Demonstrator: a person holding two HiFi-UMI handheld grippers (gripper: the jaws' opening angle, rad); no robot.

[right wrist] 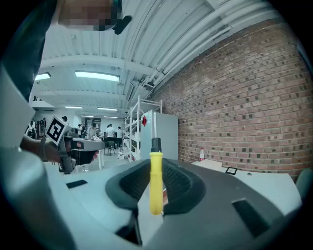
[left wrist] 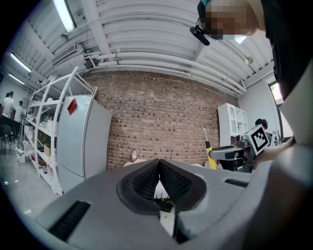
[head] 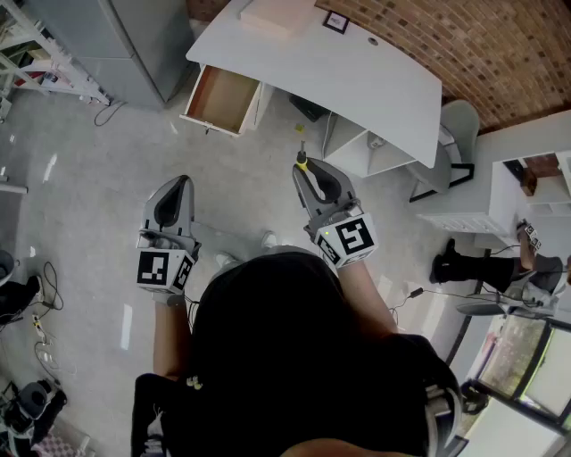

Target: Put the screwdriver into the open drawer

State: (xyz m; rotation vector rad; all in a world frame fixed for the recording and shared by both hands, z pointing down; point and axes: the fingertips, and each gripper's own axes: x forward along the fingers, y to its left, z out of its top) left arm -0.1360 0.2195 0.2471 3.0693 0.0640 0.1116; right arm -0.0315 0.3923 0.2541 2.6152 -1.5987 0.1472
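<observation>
At the centre of the head view, the person stands on a grey floor (head: 80,187) and holds both grippers out level, facing a white table (head: 357,71). The right gripper (head: 304,170) has its fingers (right wrist: 129,183) clamped on the yellow handle of the screwdriver (right wrist: 155,178). In the right gripper view the handle stands upright between the ribbed pads, with the black collar and the metal shaft rising above the fingertips. In the head view the shaft projects ahead of the fingertips toward the table's front edge, with the tip over the floor. The open drawer (head: 219,96) is pulled out from the left end of the table; its brown interior is exposed. The screwdriver is well apart from the drawer, to its right and nearer the person. The left gripper (head: 178,185) hangs beside the right one, apart from it and further from the table. Its fingers (left wrist: 142,183) are together, the pads meeting at the tips with nothing between them. A brick wall (left wrist: 161,117) runs behind the table, and a tall grey cabinet (head: 134,36) stands left of the drawer. A small framed item (head: 336,21) lies on the table top.
</observation>
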